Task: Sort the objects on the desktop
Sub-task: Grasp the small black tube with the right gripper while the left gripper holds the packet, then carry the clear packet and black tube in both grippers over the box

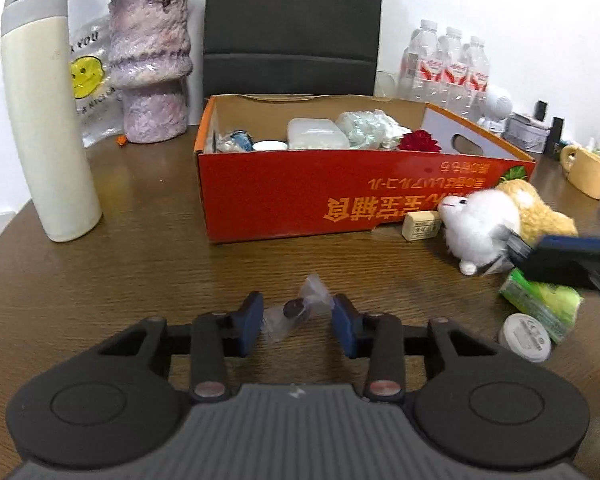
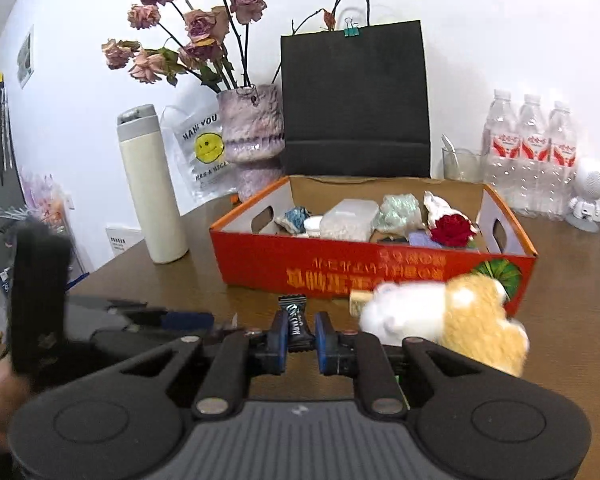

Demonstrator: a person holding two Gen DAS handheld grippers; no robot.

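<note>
**Inspector:** Right gripper (image 2: 301, 340) is clamped on a dark wrapped candy (image 2: 296, 322), in front of the orange box (image 2: 380, 268). Left gripper (image 1: 297, 322) stands apart around a clear-wrapped sweet (image 1: 296, 310) on the table (image 1: 148, 248).

**Clerk:** Progress?

**Inspector:** Box part-filled; plush toy (image 1: 496, 220), eraser (image 1: 421, 226), green packet (image 1: 540, 304), round tin (image 1: 525, 338) remain outside. The candy's label is unreadable.

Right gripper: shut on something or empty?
Shut on a small black snack packet: the right gripper has its blue pads pressed against both sides of the packet.
</note>
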